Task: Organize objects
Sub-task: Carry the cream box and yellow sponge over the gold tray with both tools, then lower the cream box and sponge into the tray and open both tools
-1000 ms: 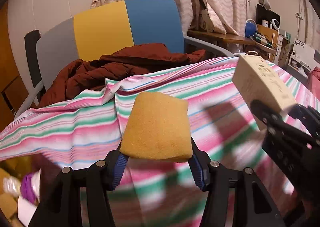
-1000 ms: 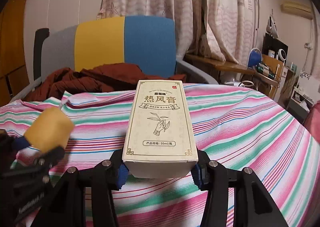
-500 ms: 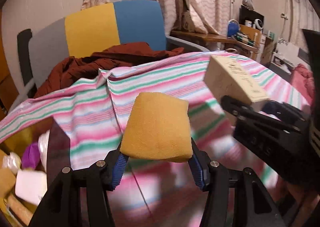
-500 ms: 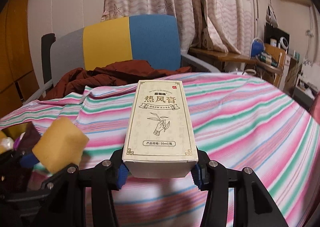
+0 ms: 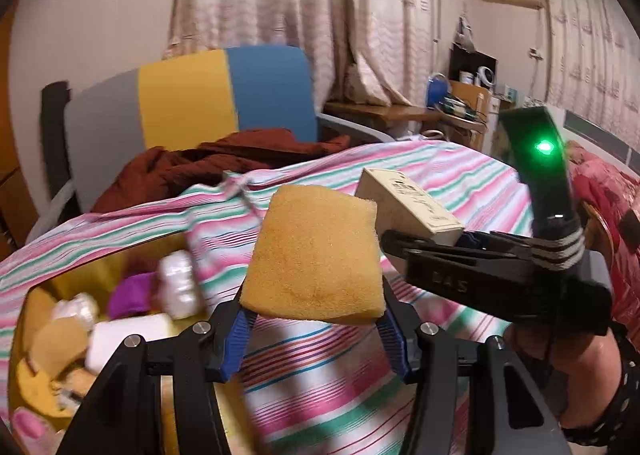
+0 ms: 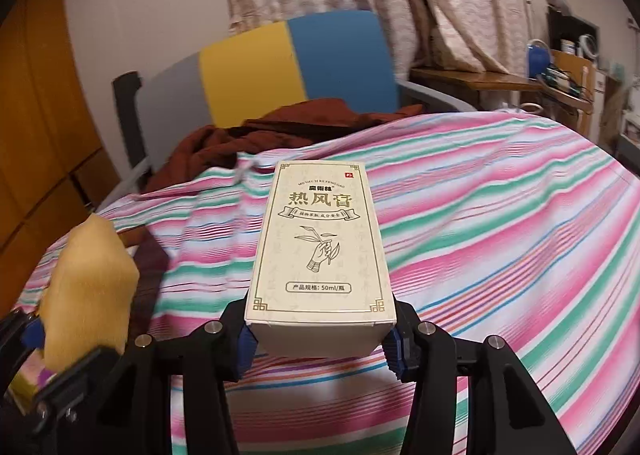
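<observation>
Sponge and carton carried above the striped bed

The left claw [image 5: 314, 329] pinches a soft, light yellow sponge [image 5: 316, 255] by its near edge; the right claw [image 6: 320, 339] clamps a stiff, crushable cream carton [image 6: 324, 239] across its base. Low on the left, a yellow bin [image 5: 20, 335] holds a blurred jumble of white, purple and tan items.

Both views are taken from close above the striped cloth [image 5: 460, 179] [image 6: 500, 223], tilted down toward the chair [image 5: 224, 95] [image 6: 288, 71]. The cloth and chair are seen in both.
</observation>
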`<state>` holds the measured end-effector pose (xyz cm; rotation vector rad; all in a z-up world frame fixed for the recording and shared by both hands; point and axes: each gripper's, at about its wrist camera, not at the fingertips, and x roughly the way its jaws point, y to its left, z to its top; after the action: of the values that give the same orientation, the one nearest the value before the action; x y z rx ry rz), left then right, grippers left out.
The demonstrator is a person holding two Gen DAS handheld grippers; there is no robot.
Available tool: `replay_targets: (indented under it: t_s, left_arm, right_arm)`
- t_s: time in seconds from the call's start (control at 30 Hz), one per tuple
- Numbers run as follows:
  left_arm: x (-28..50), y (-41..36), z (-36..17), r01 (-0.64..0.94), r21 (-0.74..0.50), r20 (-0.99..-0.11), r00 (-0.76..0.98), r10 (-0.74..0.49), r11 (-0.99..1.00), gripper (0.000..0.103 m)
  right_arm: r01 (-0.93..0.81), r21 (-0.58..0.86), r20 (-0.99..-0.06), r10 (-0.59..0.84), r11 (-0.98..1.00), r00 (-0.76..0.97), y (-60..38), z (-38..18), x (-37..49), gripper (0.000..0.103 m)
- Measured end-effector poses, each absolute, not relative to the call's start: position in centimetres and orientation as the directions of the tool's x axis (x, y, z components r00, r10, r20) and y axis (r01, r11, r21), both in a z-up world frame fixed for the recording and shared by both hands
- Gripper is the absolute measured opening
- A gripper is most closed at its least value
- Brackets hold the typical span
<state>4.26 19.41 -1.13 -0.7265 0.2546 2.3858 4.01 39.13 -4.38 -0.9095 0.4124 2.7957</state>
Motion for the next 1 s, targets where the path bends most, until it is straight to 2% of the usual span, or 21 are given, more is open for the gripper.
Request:
replay_targets:
  t_s: [0.37,0.53,0.7,0.77,0.83,1.0]
  left_arm:
    - [0.9,10.5,-1.3,-0.441,-0.087,-0.612,-0.684,0.397,-0.893,0.057]
    - [-1.5,7.5,-2.8,-0.35,-0.128,-0.667,-0.662,0.342,-0.928,0.057]
    - [-3.8,6.0,-4.5,-0.312,-0.183,-0.721,-0.602,0.343,-0.932,0.058]
    - [-4.4,5.7,-4.9,-0.307,-0.241,-0.736,-0.56,0.38,-0.921,0.06]
    - [-4.5,5.4,-5.0,-0.286,-0.237,-0.751,-0.552,0.362,-0.928,0.062]
    - [-3.3,4.0,-4.4,-0.246,-0.259,-0.744,-0.566,0.355,-0.934,0.063]
  right_arm:
    - [0.021,0.242,-0.567,-0.159,-0.97,-0.808,29.3,-1.4,2.7,0.051]
    - [0.106,0.228,-0.572,-0.221,-0.968,-0.79,25.4,-1.0,1.1,0.051]
    - [0.141,0.204,-0.605,-0.238,-0.969,-0.759,22.3,-1.5,-0.9,0.052]
    - [0.142,0.188,-0.621,-0.229,-0.972,-0.75,21.7,-1.7,-1.4,0.059]
    - [0.14,0.187,-0.623,-0.227,-0.972,-0.748,21.1,-1.7,-1.4,0.077]
    - [0.143,0.17,-0.595,-0.217,-0.975,-0.774,21.1,-0.9,-0.4,0.081]
